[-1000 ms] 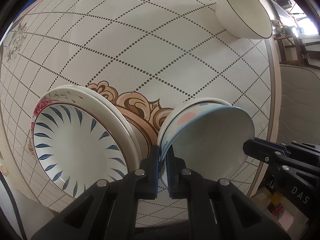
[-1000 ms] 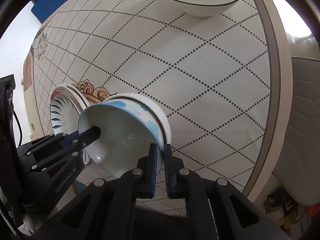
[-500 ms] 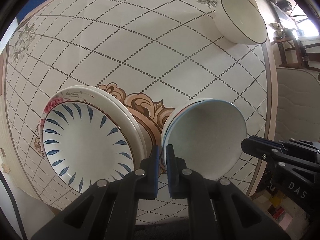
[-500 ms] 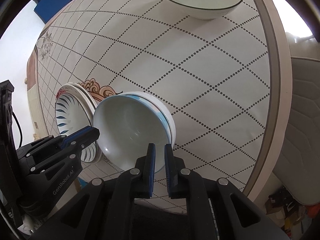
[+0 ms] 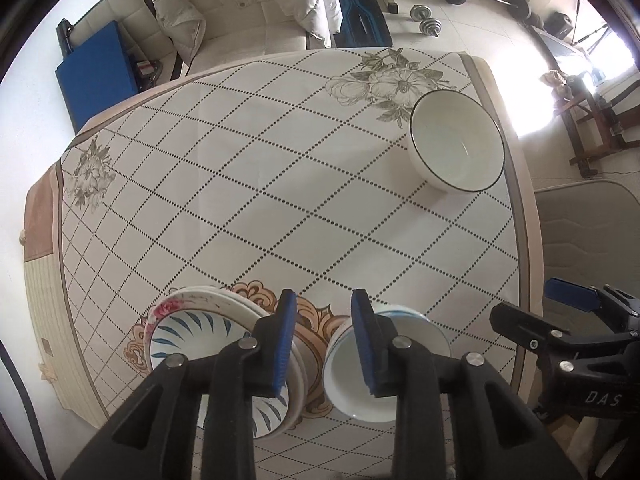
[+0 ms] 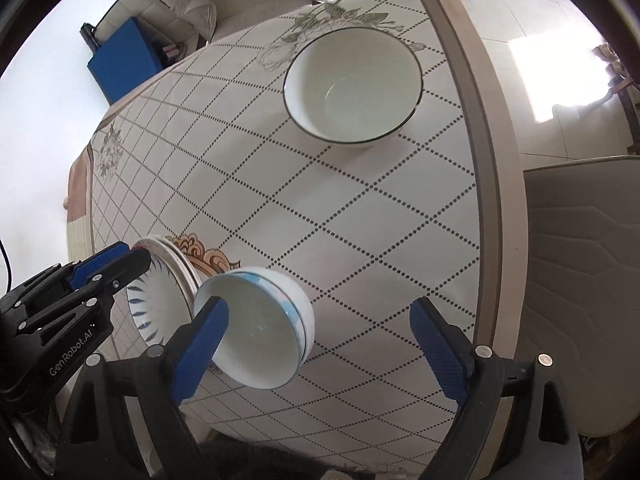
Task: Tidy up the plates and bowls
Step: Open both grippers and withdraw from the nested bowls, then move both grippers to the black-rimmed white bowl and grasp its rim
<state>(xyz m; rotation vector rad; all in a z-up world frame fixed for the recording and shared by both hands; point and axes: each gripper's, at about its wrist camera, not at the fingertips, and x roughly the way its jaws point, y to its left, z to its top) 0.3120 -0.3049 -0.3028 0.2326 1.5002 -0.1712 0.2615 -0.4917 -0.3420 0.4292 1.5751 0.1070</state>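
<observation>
Both grippers hang above the table [image 5: 280,184] with their fingers parting and nothing clamped. The left gripper [image 5: 324,340] shows a narrow gap; just under its right finger sits the stack of small bowls [image 5: 416,344], the top bowl empty, and under its left finger the stack of plates [image 5: 188,328], the top one blue-leafed and bare. The right gripper [image 6: 316,344] stands wide, the same bowl stack [image 6: 260,320] beside its left finger. Far beyond the fingertips rests the large black-rimmed bowl [image 6: 352,88], empty.
</observation>
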